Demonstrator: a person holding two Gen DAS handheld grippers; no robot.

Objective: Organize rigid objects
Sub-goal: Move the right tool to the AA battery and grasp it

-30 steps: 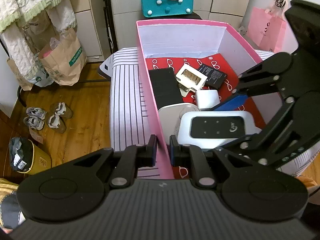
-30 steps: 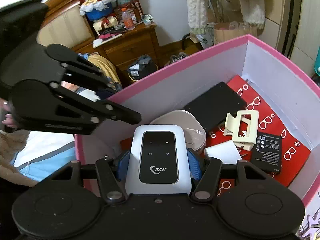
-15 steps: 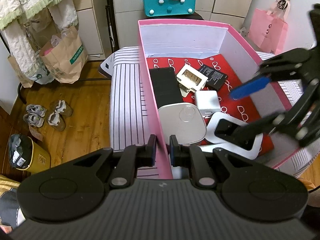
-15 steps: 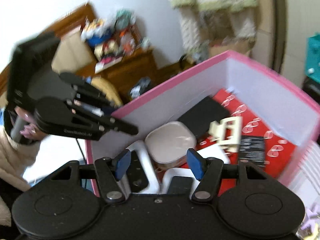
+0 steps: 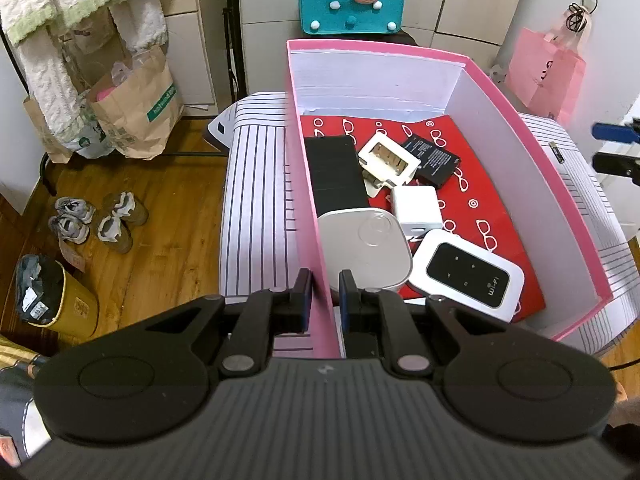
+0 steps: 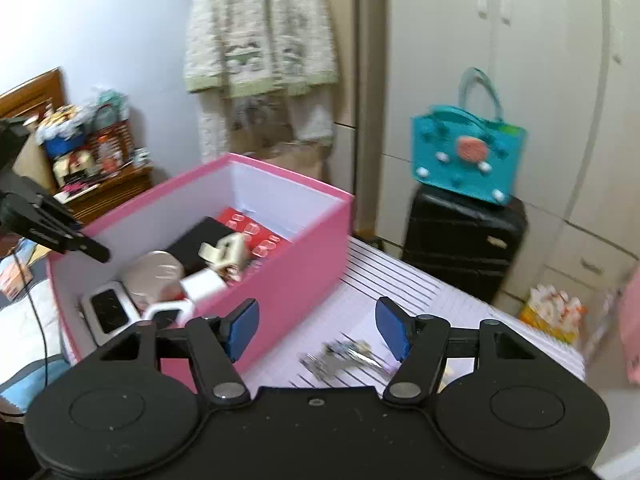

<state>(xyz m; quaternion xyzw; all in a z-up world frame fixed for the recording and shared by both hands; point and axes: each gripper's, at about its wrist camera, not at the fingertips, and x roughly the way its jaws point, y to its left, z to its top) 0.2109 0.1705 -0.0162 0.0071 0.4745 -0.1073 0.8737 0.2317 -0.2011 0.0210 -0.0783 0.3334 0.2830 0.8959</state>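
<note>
A pink box (image 5: 308,184) with a red patterned bottom stands on a striped surface (image 5: 256,208). In it lie a white pocket router (image 5: 466,274), a white rounded case (image 5: 366,248), a white charger (image 5: 416,208), a black slab (image 5: 334,172), a cream bracket (image 5: 388,160) and a black battery (image 5: 434,160). My left gripper (image 5: 323,294) is shut on the box's near left wall. My right gripper (image 6: 316,326) is open and empty outside the box (image 6: 296,256), above a blurred bunch of keys (image 6: 344,358).
Left of the striped surface are a wooden floor, shoes (image 5: 94,220), paper bags (image 5: 132,116) and a yellow bin (image 5: 52,300). A teal felt bag (image 6: 466,152) sits on a black suitcase (image 6: 460,244) behind the box. A pink bag (image 5: 548,68) hangs at the right.
My right gripper opened and left the white router in the box, then drew back out to the right over the striped surface. My left gripper still grips the box wall.
</note>
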